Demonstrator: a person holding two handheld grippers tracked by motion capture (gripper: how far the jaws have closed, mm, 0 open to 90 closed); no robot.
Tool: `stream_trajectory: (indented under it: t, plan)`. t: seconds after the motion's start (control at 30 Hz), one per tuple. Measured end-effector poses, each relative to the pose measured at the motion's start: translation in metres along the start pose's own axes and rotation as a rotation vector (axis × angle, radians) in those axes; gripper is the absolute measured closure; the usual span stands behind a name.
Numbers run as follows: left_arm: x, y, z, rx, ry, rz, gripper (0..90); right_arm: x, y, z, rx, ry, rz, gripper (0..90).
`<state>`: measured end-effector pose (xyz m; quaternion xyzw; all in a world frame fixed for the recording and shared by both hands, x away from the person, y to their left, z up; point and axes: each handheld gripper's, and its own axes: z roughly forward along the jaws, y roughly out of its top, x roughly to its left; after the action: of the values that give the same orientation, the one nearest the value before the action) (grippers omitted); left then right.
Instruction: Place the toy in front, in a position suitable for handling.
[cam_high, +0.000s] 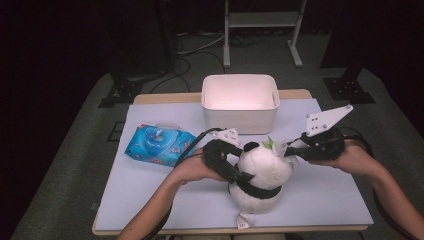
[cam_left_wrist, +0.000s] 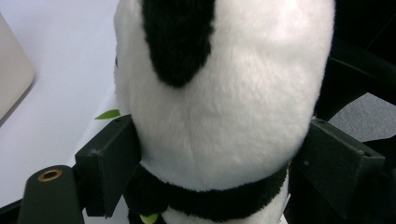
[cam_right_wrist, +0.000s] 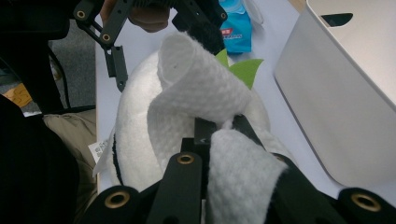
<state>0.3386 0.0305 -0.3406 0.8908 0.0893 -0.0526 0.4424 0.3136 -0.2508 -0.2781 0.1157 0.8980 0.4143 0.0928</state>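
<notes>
A white and black panda plush (cam_high: 262, 167) stands upright near the table's front edge, a green leaf (cam_high: 269, 143) on its head. My left gripper (cam_high: 245, 176) comes in from the left, its jaws on both sides of the plush (cam_left_wrist: 224, 116) just above the black neck band, pads (cam_left_wrist: 112, 163) touching the fur. My right gripper (cam_high: 288, 149) reaches in from the right at head height. It is shut on a folded white wipe (cam_right_wrist: 201, 88) that lies against the top of the panda's head (cam_right_wrist: 135, 126).
A white bin (cam_high: 240, 102) stands behind the plush, close on the right in the right gripper view (cam_right_wrist: 345, 93). A blue pack of wipes (cam_high: 157, 145) lies at the left on the pale table cover (cam_high: 325, 195). The plush's tag (cam_high: 243, 220) hangs near the front edge.
</notes>
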Motion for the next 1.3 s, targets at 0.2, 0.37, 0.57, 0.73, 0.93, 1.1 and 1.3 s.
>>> stream_trajectory:
  t: [0.2,0.37,0.57,0.73,0.93,1.1,1.3]
  plan:
    - [0.002,-0.004,0.007,0.017,-0.016,-0.021,11.7,0.0,0.0,0.0,0.001,0.005,0.002,83.1]
    - [0.004,-0.006,0.008,-0.013,-0.033,-0.024,21.1,0.0,-0.001,0.0,0.005,0.003,0.005,83.1]
    - [0.004,0.001,-0.001,-0.022,-0.015,-0.003,33.1,0.0,0.001,-0.003,-0.023,-0.021,0.008,83.1]
    - [0.005,0.008,-0.015,-0.037,-0.002,0.001,34.6,0.0,0.003,-0.007,-0.07,-0.024,0.013,83.0]
    - [0.003,0.014,-0.032,-0.025,0.031,0.019,34.8,-0.001,0.0,-0.004,-0.082,-0.012,0.024,82.7]
    - [0.003,0.01,-0.026,0.01,0.025,0.011,34.4,-0.001,-0.006,0.004,-0.046,0.002,0.022,82.9]
    - [0.001,0.015,-0.018,0.022,0.027,0.025,33.5,-0.001,-0.006,-0.003,-0.046,-0.008,0.019,82.9]
